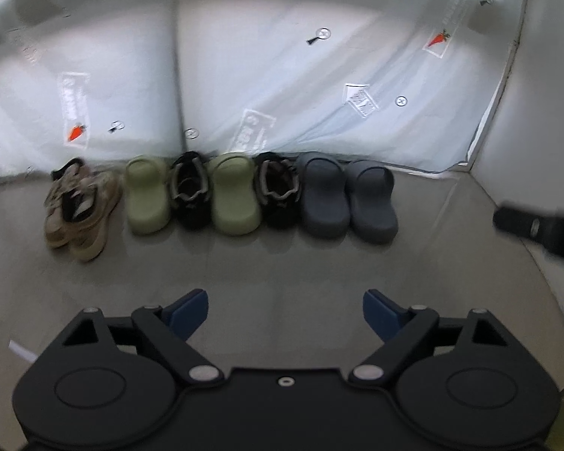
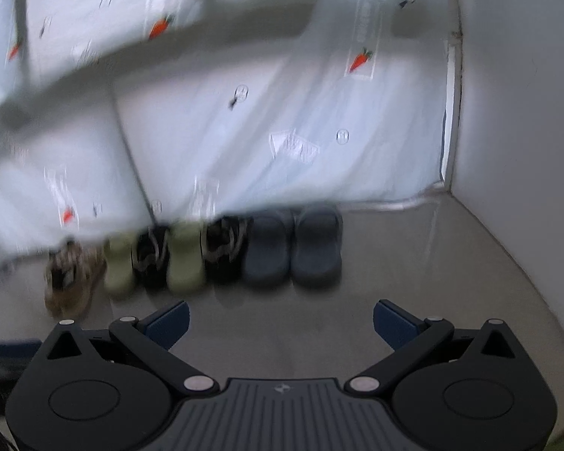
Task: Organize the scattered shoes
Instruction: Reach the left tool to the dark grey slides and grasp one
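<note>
My left tongs (image 1: pixel 285 310) and right tongs (image 2: pixel 281 319) gape empty; the shoes (image 1: pixel 222 195) lie lengthwise toward the wall (image 1: pixel 282 75), side by side.

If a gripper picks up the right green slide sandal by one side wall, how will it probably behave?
The right green slide looks like thick moulded foam, so probably light and springy. Its smooth matte surface may slip between the fingers. Black shoes sit close on both sides, so lifting it may nudge them.

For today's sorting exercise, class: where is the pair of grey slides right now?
In the left wrist view, the grey slides sit side by side at the right end of the shoe row along the wall, next to a black shoe.
</note>
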Demonstrator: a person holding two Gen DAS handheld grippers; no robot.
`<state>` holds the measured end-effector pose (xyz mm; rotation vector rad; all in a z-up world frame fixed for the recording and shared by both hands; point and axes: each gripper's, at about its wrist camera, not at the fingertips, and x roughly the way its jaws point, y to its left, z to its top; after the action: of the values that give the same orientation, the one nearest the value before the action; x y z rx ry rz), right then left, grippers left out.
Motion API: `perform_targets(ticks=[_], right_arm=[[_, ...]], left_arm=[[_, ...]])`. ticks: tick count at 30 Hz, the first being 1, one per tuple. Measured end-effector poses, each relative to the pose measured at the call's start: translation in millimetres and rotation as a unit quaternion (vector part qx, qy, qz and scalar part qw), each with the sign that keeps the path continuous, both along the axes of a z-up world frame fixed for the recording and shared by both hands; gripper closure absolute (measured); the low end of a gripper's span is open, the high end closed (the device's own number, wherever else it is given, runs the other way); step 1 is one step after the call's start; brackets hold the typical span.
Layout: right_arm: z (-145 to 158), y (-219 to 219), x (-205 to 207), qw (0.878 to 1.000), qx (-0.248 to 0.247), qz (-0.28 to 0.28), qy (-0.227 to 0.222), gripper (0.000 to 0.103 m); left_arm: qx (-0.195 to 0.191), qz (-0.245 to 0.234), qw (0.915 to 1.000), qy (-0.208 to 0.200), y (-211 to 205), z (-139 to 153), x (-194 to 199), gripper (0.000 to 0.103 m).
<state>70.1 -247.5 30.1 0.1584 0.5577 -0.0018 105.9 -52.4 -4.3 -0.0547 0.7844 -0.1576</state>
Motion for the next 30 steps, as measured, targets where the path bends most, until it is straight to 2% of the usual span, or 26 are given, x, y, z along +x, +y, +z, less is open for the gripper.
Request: perform_targets(ticks=[5, 8, 11, 13, 15, 18, 23, 26, 30], right_arm=[[4.9, -32.4, 41.3, 0.998, 0.0, -0.001, -0.058, 0.0], [3.5, -51.1, 77.4, 0.997, -0.046, -0.005, -0.068, 0.0], [-5.9, -71.6, 113.9, 0.997, -0.053, -0.019, -0.061, 0.0], [-16.2, -82.3, 134.5, 0.998, -0.035, -0.021, -0.044, 0.0], [-33.0, -91.3, 158.2, 1.0, -0.011, -0.018, -0.015, 0.0], [-54.6, -96.2, 185.3, 1.0, -0.004, -0.018, 0.024, 0.0], [-95.5, -100.9, 212.6, 0.997, 0.005, -0.022, 0.07, 0.0], [-112.6, -104.9, 227.3, 0.996, 0.015, -0.032, 0.077, 0.0], [-129.0, -110.1, 244.4, 0.996, 0.014, -0.044, 0.082, 0.0]], left_arm=[[-0.055, 0.004, 0.9985, 0.004, -21.4, -20.3, 53.0, 0.02], [-0.038, 0.015, 0.9992, 0.006, -38.2, -38.6, 92.9, 0.027], [-0.024, 0.018, 0.9994, 0.016, -55.4, -63.0, 133.9, 0.036], [-0.024, 0.023, 0.9987, 0.038, -64.8, -85.3, 168.4, 0.045], [-0.016, 0.033, 0.9984, 0.042, -73.0, -105.9, 198.9, 0.054], [0.026, 0.039, 0.9989, 0.009, -87.1, -121.8, 227.9, 0.068], [0.024, 0.031, 0.9991, -0.014, -105.8, -140.2, 280.0, 0.069], [0.064, 0.038, 0.9967, -0.031, -118.0, -154.9, 312.4, 0.069], [0.094, 0.056, 0.9927, -0.05, -121.4, -164.2, 336.7, 0.067]])
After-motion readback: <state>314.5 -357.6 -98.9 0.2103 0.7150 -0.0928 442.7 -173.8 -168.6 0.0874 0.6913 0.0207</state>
